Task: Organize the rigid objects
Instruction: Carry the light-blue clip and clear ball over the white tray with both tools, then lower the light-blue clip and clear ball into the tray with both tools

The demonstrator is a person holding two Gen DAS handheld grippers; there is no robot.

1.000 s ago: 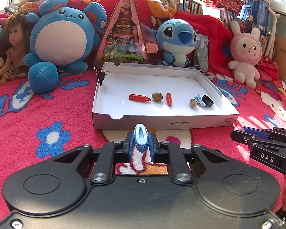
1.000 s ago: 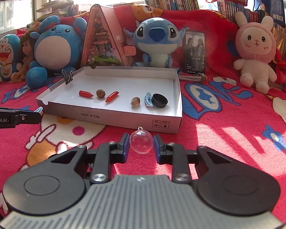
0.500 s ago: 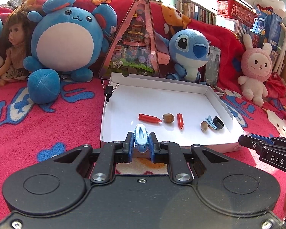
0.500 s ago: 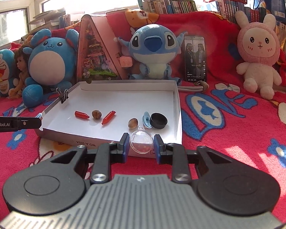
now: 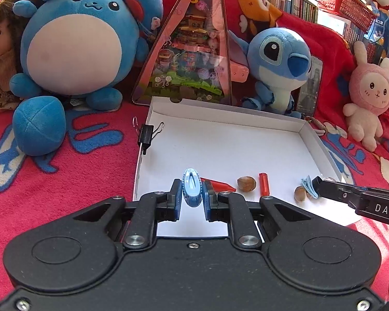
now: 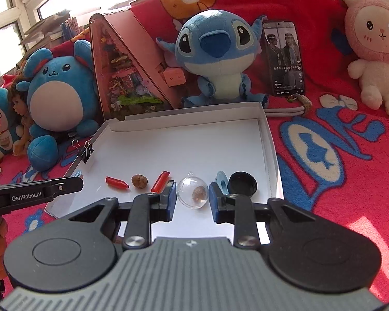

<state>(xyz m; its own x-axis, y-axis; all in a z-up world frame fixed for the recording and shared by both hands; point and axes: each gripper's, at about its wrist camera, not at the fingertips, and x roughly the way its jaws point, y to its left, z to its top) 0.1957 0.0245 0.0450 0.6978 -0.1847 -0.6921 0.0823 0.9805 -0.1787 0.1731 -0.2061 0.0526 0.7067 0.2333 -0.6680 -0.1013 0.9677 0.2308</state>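
My left gripper [image 5: 192,197] is shut on a blue hair clip [image 5: 192,190], held over the near left part of the white box [image 5: 220,140]. My right gripper [image 6: 192,197] is shut on a clear plastic ball [image 6: 192,193], held over the box's near right part. In the box lie two red caps [image 6: 116,182] [image 6: 160,181], a walnut [image 6: 139,180], a second nut [image 5: 300,193] seen through the ball in the right wrist view, another blue clip [image 6: 220,181] and a black lid [image 6: 242,183]. The right gripper also shows in the left wrist view [image 5: 321,184].
A black binder clip [image 5: 146,133] sits on the box's left wall. Plush toys [image 5: 72,41] [image 6: 215,51] [image 6: 373,41], a doll [image 5: 0,59], a pink triangular display [image 5: 192,51] and a phone [image 6: 284,57] stand behind the box on the red blanket [image 6: 337,155].
Both grippers moved forward from in front of the box to above its near floor, still holding the blue clip and the clear ball.
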